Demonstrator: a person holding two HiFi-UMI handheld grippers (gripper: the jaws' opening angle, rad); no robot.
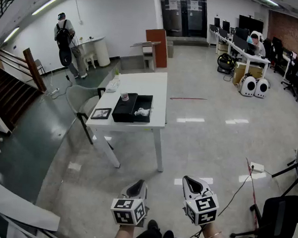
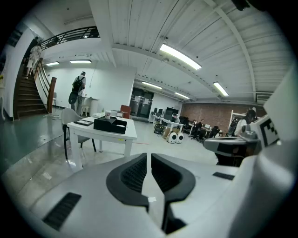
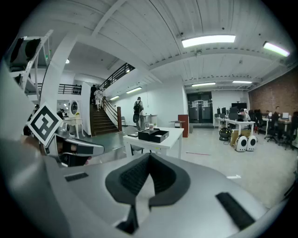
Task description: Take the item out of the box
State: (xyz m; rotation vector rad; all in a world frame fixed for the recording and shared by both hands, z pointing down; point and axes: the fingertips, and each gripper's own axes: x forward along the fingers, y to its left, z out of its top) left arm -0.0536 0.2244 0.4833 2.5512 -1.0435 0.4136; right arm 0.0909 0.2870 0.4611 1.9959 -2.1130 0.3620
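The black box (image 1: 133, 108) lies open on a white table (image 1: 152, 85), several steps ahead of me. A small white item (image 1: 142, 111) rests in its right half. The same box (image 2: 110, 124) appears far off in the left gripper view, and the box (image 3: 153, 135) shows on the table in the right gripper view. Both grippers hang low in front of me, far from the table. My left gripper (image 1: 140, 184) (image 2: 149, 155) is shut and holds nothing. My right gripper (image 1: 191, 181) (image 3: 149, 155) is shut and holds nothing too.
A cup (image 1: 124, 96) and a dark framed card (image 1: 101, 113) sit near the box. A grey chair (image 1: 81, 98) stands left of the table. A person (image 1: 68, 39) stands at the back left by the stairs (image 1: 11, 88). Desks and cables lie to the right; a black chair (image 1: 279, 216) is close on my right.
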